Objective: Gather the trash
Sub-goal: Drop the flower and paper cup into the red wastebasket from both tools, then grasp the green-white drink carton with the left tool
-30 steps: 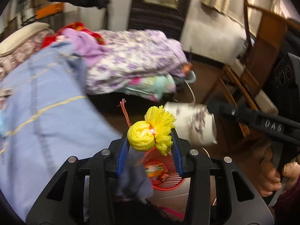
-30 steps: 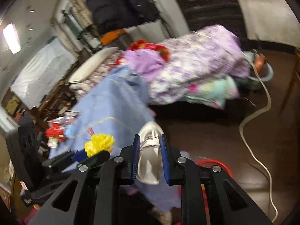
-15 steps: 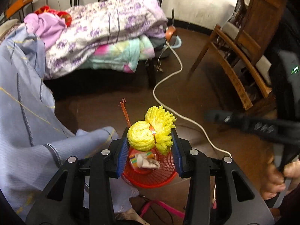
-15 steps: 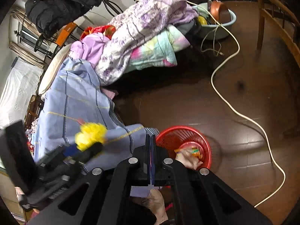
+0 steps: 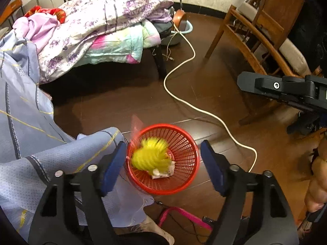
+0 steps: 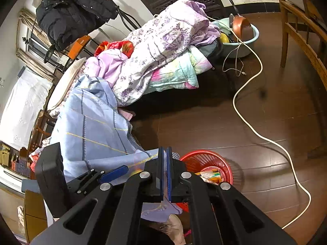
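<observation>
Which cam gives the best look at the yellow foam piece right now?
Left wrist. The yellow foam piece shows nearly whole, motion-blurred, in the mouth of the red basket, between the open left gripper pads and touching neither. The right wrist view shows only a yellow sliver behind its own gripper.

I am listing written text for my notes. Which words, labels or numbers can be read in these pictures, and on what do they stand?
No text can be read with certainty.
Blue bedsheet: a small pale print, too blurred to read.
Wrappers in the red basket: coloured print, too small to read.
</observation>
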`<state>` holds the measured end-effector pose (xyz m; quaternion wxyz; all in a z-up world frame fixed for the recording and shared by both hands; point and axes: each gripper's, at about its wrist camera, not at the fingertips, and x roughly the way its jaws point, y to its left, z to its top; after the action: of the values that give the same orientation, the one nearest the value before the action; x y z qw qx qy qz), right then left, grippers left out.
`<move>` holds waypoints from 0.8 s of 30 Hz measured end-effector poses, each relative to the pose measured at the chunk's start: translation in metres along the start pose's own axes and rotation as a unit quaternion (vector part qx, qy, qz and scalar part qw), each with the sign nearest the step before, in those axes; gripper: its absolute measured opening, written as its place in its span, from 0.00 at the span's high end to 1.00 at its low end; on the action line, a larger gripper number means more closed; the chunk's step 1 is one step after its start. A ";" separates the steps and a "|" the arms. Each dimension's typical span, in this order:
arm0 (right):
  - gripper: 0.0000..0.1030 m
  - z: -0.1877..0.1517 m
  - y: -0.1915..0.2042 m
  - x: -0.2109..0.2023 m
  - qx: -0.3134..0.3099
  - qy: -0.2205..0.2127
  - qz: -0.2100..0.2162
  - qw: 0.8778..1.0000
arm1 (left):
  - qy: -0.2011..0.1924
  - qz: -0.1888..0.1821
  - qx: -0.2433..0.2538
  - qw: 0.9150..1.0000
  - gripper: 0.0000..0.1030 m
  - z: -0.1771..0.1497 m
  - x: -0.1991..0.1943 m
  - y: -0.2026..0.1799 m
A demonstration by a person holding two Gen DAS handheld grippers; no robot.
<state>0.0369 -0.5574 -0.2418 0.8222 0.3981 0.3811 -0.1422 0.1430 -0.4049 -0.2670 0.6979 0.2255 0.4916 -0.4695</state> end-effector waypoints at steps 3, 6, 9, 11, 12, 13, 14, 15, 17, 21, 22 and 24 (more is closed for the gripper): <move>0.48 0.000 0.003 -0.006 0.003 -0.006 0.001 1.000 | -0.006 -0.004 -0.016 1.000 0.27 0.000 -0.004 0.006; 0.37 0.000 0.010 -0.015 -0.001 -0.025 -0.011 1.000 | -0.019 -0.007 -0.031 0.999 0.27 -0.001 -0.012 0.012; 0.27 -0.001 0.015 -0.019 0.001 -0.030 -0.009 0.999 | -0.033 -0.002 -0.038 0.999 0.27 -0.003 -0.021 0.014; 0.23 -0.003 0.018 -0.022 0.011 -0.034 -0.004 0.999 | -0.043 0.003 -0.040 0.998 0.27 -0.005 -0.027 0.014; 0.21 -0.004 0.021 -0.021 0.012 -0.032 -0.004 0.999 | -0.049 0.007 -0.040 0.998 0.27 -0.006 -0.031 0.014; 0.20 -0.005 0.024 -0.021 0.010 -0.030 -0.004 0.999 | -0.056 0.012 -0.041 0.997 0.27 -0.008 -0.035 0.014; 0.20 -0.006 0.028 -0.022 0.005 -0.030 -0.006 1.000 | -0.063 0.016 -0.042 0.997 0.27 -0.009 -0.039 0.015; 0.19 -0.007 0.031 -0.023 0.000 -0.031 -0.007 0.999 | -0.070 0.020 -0.046 0.996 0.27 -0.012 -0.044 0.015; 0.16 -0.010 0.041 -0.026 -0.015 -0.035 -0.010 0.999 | -0.077 0.017 -0.061 0.995 0.25 -0.018 -0.054 0.019; 0.12 -0.016 0.064 -0.029 -0.050 -0.041 -0.011 0.998 | -0.108 0.029 -0.084 0.990 0.24 -0.037 -0.087 0.031; 0.11 -0.018 0.070 -0.029 -0.059 -0.041 -0.010 0.997 | -0.120 0.045 -0.085 0.988 0.23 -0.042 -0.098 0.034; 0.11 -0.022 0.081 -0.028 -0.073 -0.038 -0.011 0.997 | -0.145 0.084 -0.091 0.982 0.21 -0.053 -0.121 0.045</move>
<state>0.0506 -0.4910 -0.1858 0.8617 0.3267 0.3629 -0.1380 0.1480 -0.2911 -0.1865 0.8164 0.1315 0.4049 -0.3902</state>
